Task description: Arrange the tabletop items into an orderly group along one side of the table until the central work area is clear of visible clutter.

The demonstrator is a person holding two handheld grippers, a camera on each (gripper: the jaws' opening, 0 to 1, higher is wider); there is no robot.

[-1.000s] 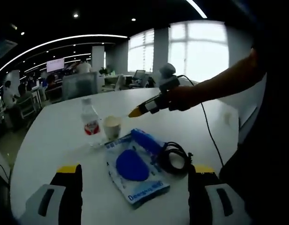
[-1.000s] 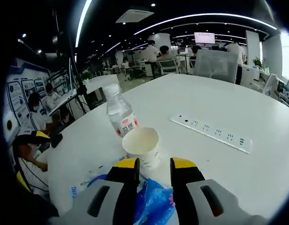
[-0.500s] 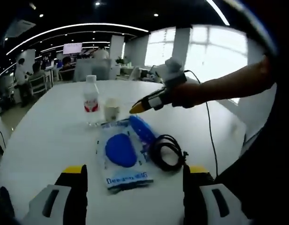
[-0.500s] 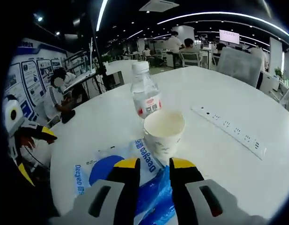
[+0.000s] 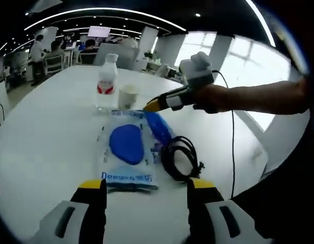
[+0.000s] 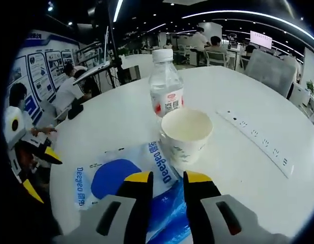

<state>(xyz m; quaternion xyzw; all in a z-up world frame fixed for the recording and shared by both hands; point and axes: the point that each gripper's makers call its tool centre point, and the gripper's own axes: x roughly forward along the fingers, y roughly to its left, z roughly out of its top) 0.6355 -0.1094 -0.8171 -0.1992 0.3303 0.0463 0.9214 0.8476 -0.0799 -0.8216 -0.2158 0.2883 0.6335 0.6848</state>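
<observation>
Right tool (image 6: pixel 166 178), jaws narrowly apart and empty, hovers over the soft, slippery blue packet (image 6: pixel 164 216); paper cup (image 6: pixel 186 136) at twelve o'clock crushes easily.

Left tool (image 5: pixel 144 188) spread wide, holding nothing.

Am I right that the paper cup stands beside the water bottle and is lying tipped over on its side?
Not quite: the paper cup stands upright, mouth up, beside the water bottle, as the right gripper view shows.
</observation>
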